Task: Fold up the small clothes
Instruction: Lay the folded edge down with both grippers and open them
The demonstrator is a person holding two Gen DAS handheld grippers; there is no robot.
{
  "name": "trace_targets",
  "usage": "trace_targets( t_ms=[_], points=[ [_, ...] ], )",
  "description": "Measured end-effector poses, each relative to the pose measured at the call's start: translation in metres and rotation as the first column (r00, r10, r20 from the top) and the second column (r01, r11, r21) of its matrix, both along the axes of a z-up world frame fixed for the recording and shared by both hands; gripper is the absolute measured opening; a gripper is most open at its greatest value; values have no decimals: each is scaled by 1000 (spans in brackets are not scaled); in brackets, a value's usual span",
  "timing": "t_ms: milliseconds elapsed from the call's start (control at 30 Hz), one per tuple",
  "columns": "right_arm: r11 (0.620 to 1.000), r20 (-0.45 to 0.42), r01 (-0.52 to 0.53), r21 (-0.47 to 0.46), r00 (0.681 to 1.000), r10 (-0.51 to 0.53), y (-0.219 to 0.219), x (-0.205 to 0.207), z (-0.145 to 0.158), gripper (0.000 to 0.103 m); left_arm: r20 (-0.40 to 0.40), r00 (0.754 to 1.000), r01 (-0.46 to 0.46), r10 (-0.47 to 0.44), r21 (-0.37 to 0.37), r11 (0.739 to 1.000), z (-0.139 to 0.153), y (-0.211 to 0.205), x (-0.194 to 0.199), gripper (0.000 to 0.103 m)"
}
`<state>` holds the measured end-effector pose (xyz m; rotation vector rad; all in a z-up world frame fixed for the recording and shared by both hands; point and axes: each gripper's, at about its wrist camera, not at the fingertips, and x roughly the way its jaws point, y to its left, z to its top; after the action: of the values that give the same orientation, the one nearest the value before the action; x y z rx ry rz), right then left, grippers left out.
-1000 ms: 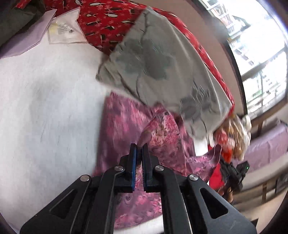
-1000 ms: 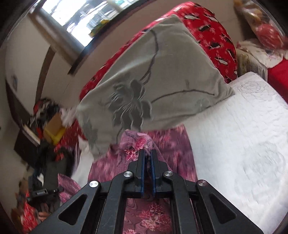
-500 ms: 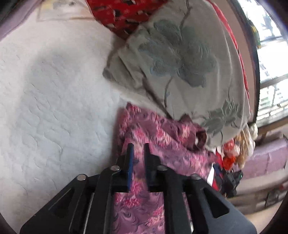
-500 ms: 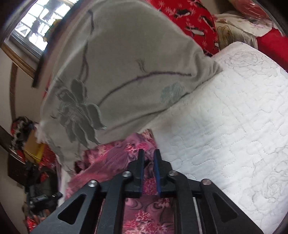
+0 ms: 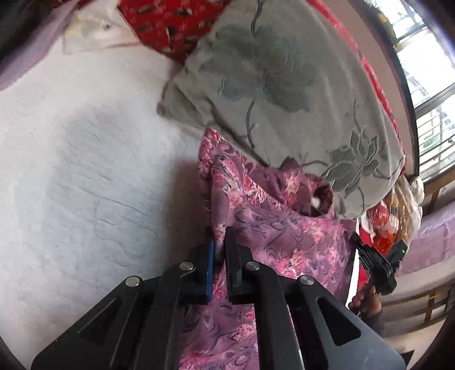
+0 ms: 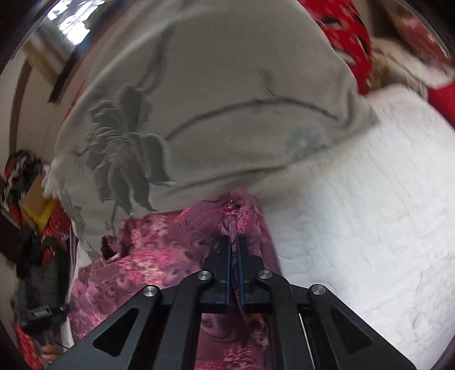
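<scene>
A purple and pink floral garment (image 5: 278,227) lies crumpled on a white quilted bed (image 5: 85,170), against a grey flowered pillow (image 5: 278,85). My left gripper (image 5: 219,242) is shut on a fold at the garment's left edge. In the right wrist view the same garment (image 6: 159,256) lies below the pillow (image 6: 199,113). My right gripper (image 6: 233,242) is shut on a ridge of the cloth near its far right corner, beside the quilt (image 6: 369,213).
A red patterned cushion (image 5: 170,25) lies behind the pillow, with a plastic packet (image 5: 93,28) to its left. A window (image 5: 426,71) is at the far right. Clutter and boxes (image 6: 31,193) stand off the bed's left side.
Both grippers have moved forward and lower toward the pillow, each with the garment's edge in it. The cloth now lies bunched against the pillow's foot.
</scene>
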<state>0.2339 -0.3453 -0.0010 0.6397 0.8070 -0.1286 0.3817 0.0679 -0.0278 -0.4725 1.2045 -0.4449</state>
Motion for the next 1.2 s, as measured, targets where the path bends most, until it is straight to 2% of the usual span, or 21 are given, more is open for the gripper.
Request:
trace_targets(
  t_ms=[67,200,267,333,367,433,500,567,633,667,700,767,800,833,900,933,1033,1067,1133,1200],
  points=[
    [1000,52,-18,-24,998,19,3,-5,16,3,17,1000,-23,23,-25,999,8,6,-1,4],
    [1000,155,-20,-15,988,22,-1,-10,51,3,55,996,-62,65,-55,997,19,8,7,3],
    [1000,208,-7,-6,978,8,-6,-11,65,3,82,994,-68,71,-31,997,21,6,15,3],
    [1000,249,15,11,968,-17,-13,-8,69,3,60,996,-70,70,-2,998,12,1,26,3],
    [999,242,34,15,970,-37,-16,-5,65,3,33,997,-74,74,-1,997,5,1,31,3],
    [998,174,59,31,983,-64,-24,3,43,3,-24,995,-93,93,-9,996,-13,4,43,3],
    [996,61,78,31,995,-80,-27,13,11,3,-61,991,-118,117,-10,993,-25,8,51,3],
    [994,-36,96,43,995,-94,-27,16,-20,3,-78,989,-124,126,19,992,-30,9,58,3],
    [992,-62,109,65,993,-105,-24,14,-35,4,-75,993,-99,96,-43,994,-28,9,60,4],
    [990,-46,117,75,992,-114,-23,11,-36,4,-72,995,-72,66,-84,994,-25,7,60,4],
    [989,-29,122,86,992,-120,-23,9,-35,9,-71,996,-53,46,-99,994,-26,5,59,10],
    [984,-14,127,127,992,-126,-25,7,-35,9,-81,997,-25,16,-115,993,-27,2,59,32],
    [979,-8,120,163,993,-120,-28,8,-35,10,-90,996,-23,13,-116,993,-28,-1,58,52],
    [975,-9,113,191,993,-114,-30,9,-36,11,-96,995,-22,11,-119,993,-30,-2,58,60],
    [972,-19,115,205,993,-114,-32,9,-38,14,-129,992,-17,-1,-136,991,-35,-6,56,60],
    [971,-23,113,213,994,-111,-32,8,-39,14,-125,992,-15,-3,-143,990,-34,-7,54,58],
    [971,-18,101,215,995,-99,-30,7,-38,11,-42,999,15,-17,-38,999,-19,-17,48,3],
    [979,-15,88,183,996,-87,-29,7,-33,4,-12,1000,10,-10,-4,1000,-12,-19,46,3],
    [987,45,68,148,996,-76,-19,7,-19,4,43,999,-8,7,35,999,-2,-18,45,3],
    [984,133,71,163,987,-93,-19,3,-3,4,86,996,-40,35,67,997,3,-17,45,3]
  ],
)
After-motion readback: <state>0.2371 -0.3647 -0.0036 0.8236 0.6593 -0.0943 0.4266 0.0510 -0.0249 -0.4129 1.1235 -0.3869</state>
